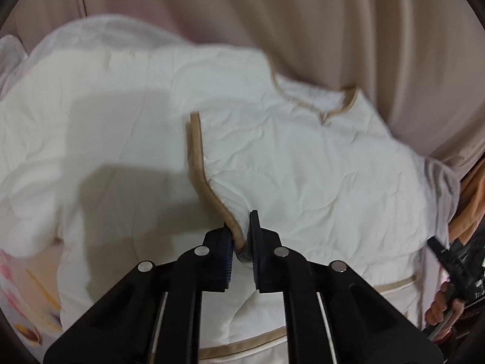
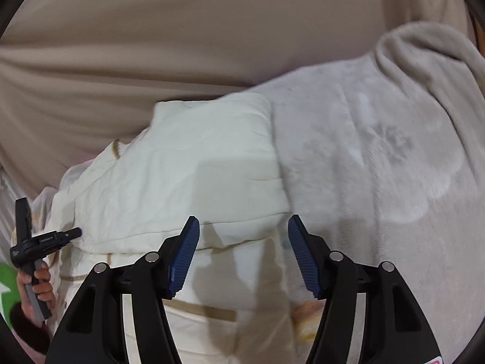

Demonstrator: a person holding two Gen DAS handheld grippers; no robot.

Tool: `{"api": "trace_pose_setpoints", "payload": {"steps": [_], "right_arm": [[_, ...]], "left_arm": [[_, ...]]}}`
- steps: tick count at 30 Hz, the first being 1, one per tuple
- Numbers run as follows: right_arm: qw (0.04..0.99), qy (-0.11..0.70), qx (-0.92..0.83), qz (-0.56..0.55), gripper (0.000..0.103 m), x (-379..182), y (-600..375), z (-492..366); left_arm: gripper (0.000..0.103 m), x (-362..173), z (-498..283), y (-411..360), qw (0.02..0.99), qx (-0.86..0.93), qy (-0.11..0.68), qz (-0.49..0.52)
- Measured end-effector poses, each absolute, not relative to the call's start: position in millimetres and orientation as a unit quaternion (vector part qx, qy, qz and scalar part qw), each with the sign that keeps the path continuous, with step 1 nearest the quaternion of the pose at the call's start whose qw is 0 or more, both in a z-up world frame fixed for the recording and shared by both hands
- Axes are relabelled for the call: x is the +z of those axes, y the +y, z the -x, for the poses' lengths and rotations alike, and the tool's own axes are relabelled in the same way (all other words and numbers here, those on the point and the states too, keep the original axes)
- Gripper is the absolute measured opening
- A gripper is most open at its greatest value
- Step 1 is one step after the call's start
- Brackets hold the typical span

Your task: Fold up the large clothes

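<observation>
A large white quilted garment (image 1: 303,157) with tan trim lies spread over a soft surface. My left gripper (image 1: 241,242) is shut on the garment's tan trimmed edge (image 1: 197,151), which runs up and away from the pads. In the right wrist view the same garment (image 2: 188,163) lies partly folded. My right gripper (image 2: 244,236) is open and empty just above its near fold. The left gripper (image 2: 72,233) shows at the far left there, touching the garment's edge. The right gripper shows in the left wrist view (image 1: 436,247) at the right edge.
A grey fleecy blanket (image 2: 379,151) lies under and right of the garment. Beige curtain or sheet folds (image 1: 303,15) fill the background. A pink and yellow patterned cloth (image 1: 27,297) shows at the lower left.
</observation>
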State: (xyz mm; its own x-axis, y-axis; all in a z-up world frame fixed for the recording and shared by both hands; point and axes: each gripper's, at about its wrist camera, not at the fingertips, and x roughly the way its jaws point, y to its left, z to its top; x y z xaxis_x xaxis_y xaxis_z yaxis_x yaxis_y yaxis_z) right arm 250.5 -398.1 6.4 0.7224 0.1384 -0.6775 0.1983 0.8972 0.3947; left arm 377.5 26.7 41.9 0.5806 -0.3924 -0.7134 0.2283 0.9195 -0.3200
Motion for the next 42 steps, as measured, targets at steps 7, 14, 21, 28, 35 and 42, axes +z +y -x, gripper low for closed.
{"api": "trace_pose_setpoints", "payload": {"steps": [7,14,21,28,35,42], "right_arm": [[0.895,0.399,0.014,-0.200,0.041,4,-370,-272],[0.950,0.273,0.025,-0.152,0.002,58,-348,-238],[0.896,0.427,-0.037,-0.113,0.000,-7,-367,-273],[0.939,0.332,-0.054,-0.064,0.013,79,-351,-247],[0.935,0.335,0.077,-0.090,0.013,79,-275,-327],[0.921,0.381,0.013,-0.080,0.000,18,-317,-363]], "left_arm": [[0.007,85,-374,47,0.922,-0.146,0.352,0.072],[0.007,42,-386,67,0.908,-0.116,0.395,0.074],[0.011,15,-385,35,0.908,-0.109,0.405,0.020],[0.053,79,-346,46,0.951,-0.068,0.302,-0.024],[0.058,103,-387,6,0.942,-0.125,0.309,0.043],[0.054,21,-451,7,0.916,-0.076,0.391,0.040]]}}
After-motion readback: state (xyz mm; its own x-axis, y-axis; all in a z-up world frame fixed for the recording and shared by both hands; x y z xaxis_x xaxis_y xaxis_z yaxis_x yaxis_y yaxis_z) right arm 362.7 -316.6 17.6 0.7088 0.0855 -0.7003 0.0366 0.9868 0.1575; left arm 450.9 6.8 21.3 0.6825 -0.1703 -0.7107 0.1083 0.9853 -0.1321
